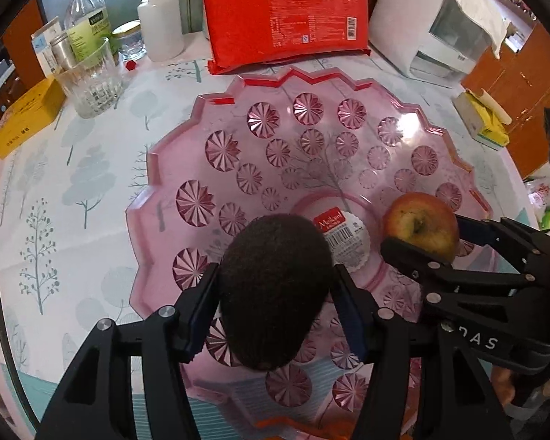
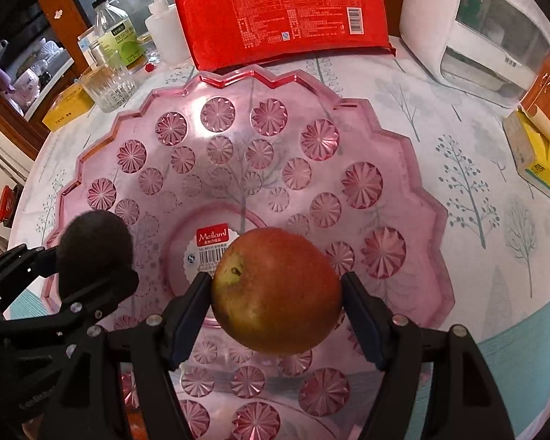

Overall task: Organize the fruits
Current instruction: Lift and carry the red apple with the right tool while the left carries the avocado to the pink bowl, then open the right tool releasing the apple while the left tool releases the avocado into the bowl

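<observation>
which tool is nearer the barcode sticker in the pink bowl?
Left, narrowly. The left tool, shut on the brown kiwi, hangs right at the barcode sticker's edge. The right tool, shut on the apple, sits just off its other side.

Black gripper (image 1: 275,315) frames, silver screws, blue pads (image 1: 348,315)

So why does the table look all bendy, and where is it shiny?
Left wrist view: the fisheye lens curves the table and darkens the corners; glare whitens the pink bowl near its far right rim. Right wrist view: same bending; a bright sheen falls on the bowl's far wall, while the apple looks sharp.
</observation>
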`<action>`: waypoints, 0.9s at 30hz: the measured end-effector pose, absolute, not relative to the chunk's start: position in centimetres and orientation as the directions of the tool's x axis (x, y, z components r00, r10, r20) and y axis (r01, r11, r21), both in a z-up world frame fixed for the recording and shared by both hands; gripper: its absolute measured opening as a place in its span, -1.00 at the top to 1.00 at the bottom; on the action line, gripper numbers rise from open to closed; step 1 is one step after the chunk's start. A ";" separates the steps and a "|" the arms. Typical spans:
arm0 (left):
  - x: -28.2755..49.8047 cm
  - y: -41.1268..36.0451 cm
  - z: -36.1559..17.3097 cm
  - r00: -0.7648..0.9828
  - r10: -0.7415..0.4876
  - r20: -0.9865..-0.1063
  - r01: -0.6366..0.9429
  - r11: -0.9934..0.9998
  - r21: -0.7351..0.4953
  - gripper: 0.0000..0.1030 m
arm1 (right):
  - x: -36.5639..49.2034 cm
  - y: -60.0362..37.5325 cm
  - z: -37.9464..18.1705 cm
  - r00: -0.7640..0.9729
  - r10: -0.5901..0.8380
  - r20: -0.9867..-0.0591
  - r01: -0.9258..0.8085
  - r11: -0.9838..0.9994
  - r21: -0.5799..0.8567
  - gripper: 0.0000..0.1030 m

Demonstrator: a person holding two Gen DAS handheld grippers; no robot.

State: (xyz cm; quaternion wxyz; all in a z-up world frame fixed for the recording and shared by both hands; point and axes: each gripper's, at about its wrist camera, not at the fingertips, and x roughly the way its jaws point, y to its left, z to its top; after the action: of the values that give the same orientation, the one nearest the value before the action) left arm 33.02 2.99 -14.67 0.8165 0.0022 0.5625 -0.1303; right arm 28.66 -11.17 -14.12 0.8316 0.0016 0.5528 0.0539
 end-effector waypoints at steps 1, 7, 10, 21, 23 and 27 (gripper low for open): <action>33.0 3.0 -14.6 0.332 -0.223 -0.917 0.219 0.963 -0.154 -0.27 | 28.7 -11.2 -14.1 0.389 0.096 -0.916 -0.089 0.994 0.066 -0.41; 32.0 3.0 -13.2 0.365 -0.213 -0.906 0.216 0.966 -0.140 -0.66 | 28.3 -11.6 -13.9 0.389 0.127 -0.912 -0.081 0.991 0.104 -0.41; 31.4 3.5 -12.5 0.383 -0.220 -0.897 0.197 0.968 -0.154 -0.76 | 27.9 -11.8 -13.4 0.387 0.153 -0.909 -0.082 0.988 0.132 -0.42; 28.9 5.3 -8.8 0.473 -0.206 -0.857 0.116 0.978 -0.170 -0.76 | 25.2 -12.5 -11.9 0.391 0.199 -0.898 -0.070 0.980 0.186 -0.42; 28.1 5.7 -8.0 0.506 -0.200 -0.839 0.104 0.980 -0.171 -0.76 | 24.7 -12.7 -11.4 0.396 0.209 -0.894 -0.069 0.978 0.198 -0.42; 26.6 6.2 -6.6 0.548 -0.195 -0.814 0.093 0.981 -0.173 -0.76 | 23.4 -13.1 -10.2 0.409 0.224 -0.884 -0.066 0.974 0.217 -0.42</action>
State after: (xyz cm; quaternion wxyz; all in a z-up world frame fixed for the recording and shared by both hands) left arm 26.56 6.15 -6.60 0.8780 -0.0547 0.4685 -0.0819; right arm 23.39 -13.14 -10.17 0.8362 0.0738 0.5365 0.0869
